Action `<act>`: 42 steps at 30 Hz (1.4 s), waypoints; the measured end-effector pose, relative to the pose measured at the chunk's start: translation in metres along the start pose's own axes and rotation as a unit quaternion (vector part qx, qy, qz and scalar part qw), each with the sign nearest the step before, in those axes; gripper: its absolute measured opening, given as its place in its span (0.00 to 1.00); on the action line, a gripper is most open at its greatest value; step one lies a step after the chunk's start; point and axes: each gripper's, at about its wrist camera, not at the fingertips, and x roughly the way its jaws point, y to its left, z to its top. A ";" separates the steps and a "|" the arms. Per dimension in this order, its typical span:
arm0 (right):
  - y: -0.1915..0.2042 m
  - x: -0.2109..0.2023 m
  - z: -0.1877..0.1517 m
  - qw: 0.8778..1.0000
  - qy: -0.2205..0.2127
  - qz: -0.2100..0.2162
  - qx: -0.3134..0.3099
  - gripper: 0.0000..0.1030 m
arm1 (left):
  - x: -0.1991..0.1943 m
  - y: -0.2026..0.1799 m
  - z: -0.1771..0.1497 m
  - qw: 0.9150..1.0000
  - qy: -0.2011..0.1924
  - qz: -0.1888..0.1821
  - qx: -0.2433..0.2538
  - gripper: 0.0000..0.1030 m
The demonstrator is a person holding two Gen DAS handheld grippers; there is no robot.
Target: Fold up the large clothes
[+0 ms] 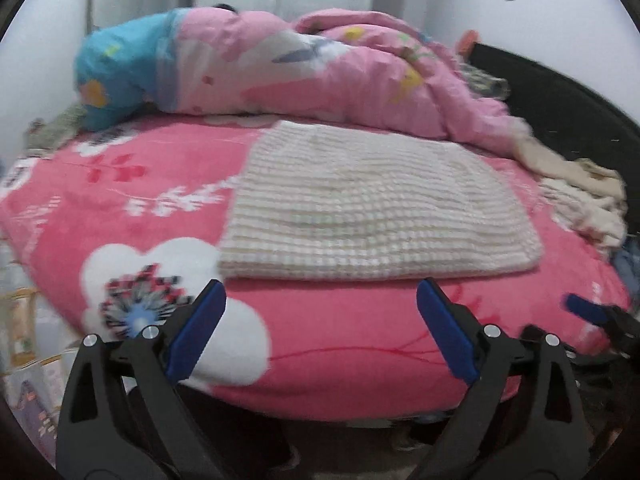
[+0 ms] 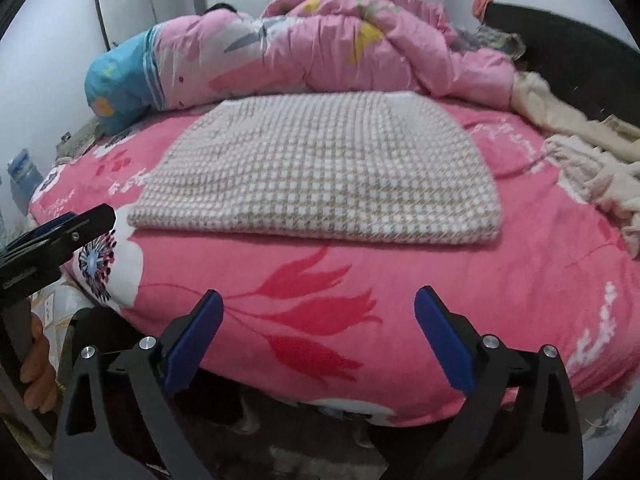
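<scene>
The checked beige-and-white garment (image 2: pixel 320 172) lies folded flat on the pink floral bed (image 2: pixel 360 280), toward twelve o'clock from both tools. The left hand-held gripper (image 1: pixel 320 336) hovers wide and empty just off the bed's near edge; the right hand-held gripper (image 2: pixel 318 336) likewise. A rumpled pink quilt (image 2: pixel 320 40) lies heaped beyond.

The left hand-held gripper (image 1: pixel 320 328) is level and points forward, its two blue-padded fingers (image 1: pixel 196 332) spread wide with nothing between them. The right hand-held gripper (image 2: pixel 318 330) matches it — fingers (image 2: pixel 444 344) wide apart, gripping nothing. In the right wrist view the left gripper shows side-on at the left edge, the person's hand (image 2: pixel 36 364) wrapped round its handle.
</scene>
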 end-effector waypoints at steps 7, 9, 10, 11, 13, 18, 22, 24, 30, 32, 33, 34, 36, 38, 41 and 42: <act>0.002 -0.023 0.011 0.998 -0.037 -0.054 0.012 0.94 | -0.017 -0.011 0.005 0.996 -0.025 0.081 0.026 0.91; 0.003 -0.025 0.013 0.997 -0.043 -0.067 0.012 0.94 | -0.016 -0.014 0.004 0.995 -0.022 0.089 0.041 0.91; 0.005 -0.025 0.014 0.997 -0.043 -0.069 0.011 0.94 | -0.016 -0.015 0.003 0.995 -0.021 0.089 0.045 0.91; 0.005 -0.024 0.014 0.997 -0.042 -0.067 0.009 0.94 | -0.015 -0.014 0.002 0.995 -0.019 0.086 0.043 0.91; 0.006 -0.021 0.013 0.997 -0.035 -0.066 0.008 0.94 | -0.012 -0.010 0.001 0.997 -0.006 0.067 0.028 0.92; 0.010 -0.014 0.006 0.998 -0.016 -0.066 0.009 0.94 | -0.003 -0.010 -0.004 0.999 0.025 0.032 0.008 0.92; 0.012 -0.013 0.005 0.998 -0.010 -0.065 0.004 0.94 | 0.002 -0.017 -0.008 0.999 0.042 0.020 0.010 0.92; 0.012 -0.012 0.005 0.998 -0.008 -0.066 0.001 0.94 | 0.003 -0.019 -0.010 0.999 0.046 0.020 0.010 0.92; 0.013 -0.012 0.004 0.998 -0.003 -0.068 -0.003 0.94 | 0.001 -0.021 -0.012 0.999 0.048 0.023 0.005 0.92; 0.013 -0.013 0.003 0.998 -0.002 -0.066 -0.001 0.94 | 0.001 -0.022 -0.012 0.998 0.051 0.024 0.003 0.92; 0.013 -0.012 0.003 0.998 -0.001 -0.067 -0.001 0.94 | 0.001 -0.023 -0.013 0.998 0.052 0.025 0.003 0.92; 0.012 -0.012 0.003 0.998 -0.001 -0.067 -0.001 0.94 | 0.002 -0.024 -0.013 0.998 0.054 0.027 0.004 0.92; 0.012 -0.011 0.003 0.998 0.001 -0.067 0.000 0.94 | 0.003 -0.026 -0.014 0.998 0.056 0.029 0.004 0.92; 0.011 -0.010 0.003 0.998 0.003 -0.067 0.001 0.94 | 0.003 -0.026 -0.014 0.998 0.058 0.030 0.004 0.92; 0.011 -0.008 0.003 0.998 0.005 -0.069 -0.001 0.94 | 0.005 -0.027 -0.014 0.998 0.061 0.029 0.002 0.92; 0.012 -0.007 0.003 0.998 0.006 -0.069 -0.001 0.94 | 0.006 -0.027 -0.014 0.998 0.062 0.029 0.001 0.92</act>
